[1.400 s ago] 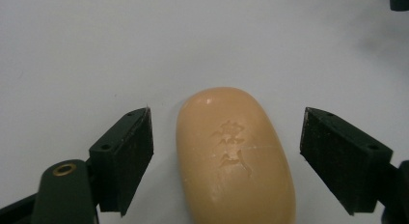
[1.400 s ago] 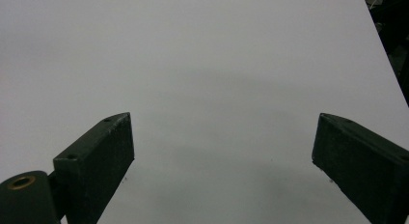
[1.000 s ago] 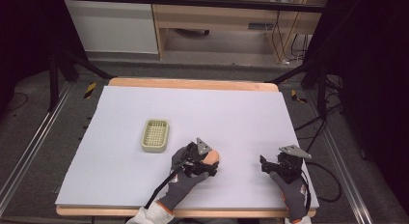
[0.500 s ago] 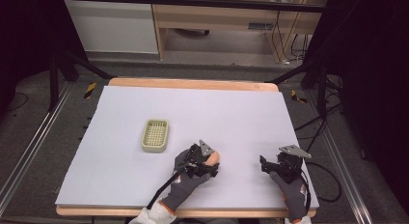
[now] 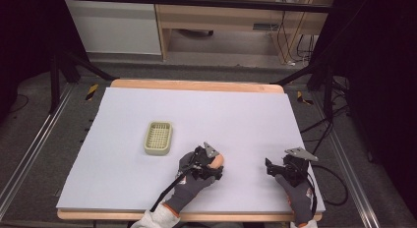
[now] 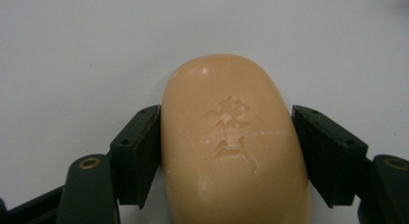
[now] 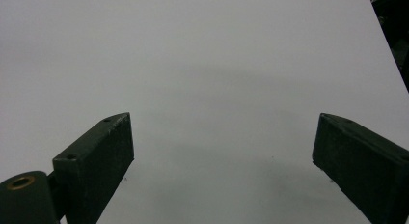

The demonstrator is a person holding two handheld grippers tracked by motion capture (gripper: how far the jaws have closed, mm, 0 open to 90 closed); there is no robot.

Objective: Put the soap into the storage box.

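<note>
One bar of soap (image 6: 234, 142), peach-coloured with a stamped mark on top, sits low in the middle of the left gripper view. One soap dish (image 5: 158, 137), pale green and ribbed, lies left of centre in the high view. Two claws show there: the left claw (image 5: 209, 161) at lower centre, the right claw (image 5: 273, 167) at lower right. One counter (image 5: 196, 115) carries them all.

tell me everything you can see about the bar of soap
The bar of soap is a peach-orange, rounded oblong with a smooth, waxy look and an embossed mark pressed into its top face. It lies flat on the white table cover, right of the soap dish, between the left gripper pads, which have just been closing and press its two long sides.
</note>
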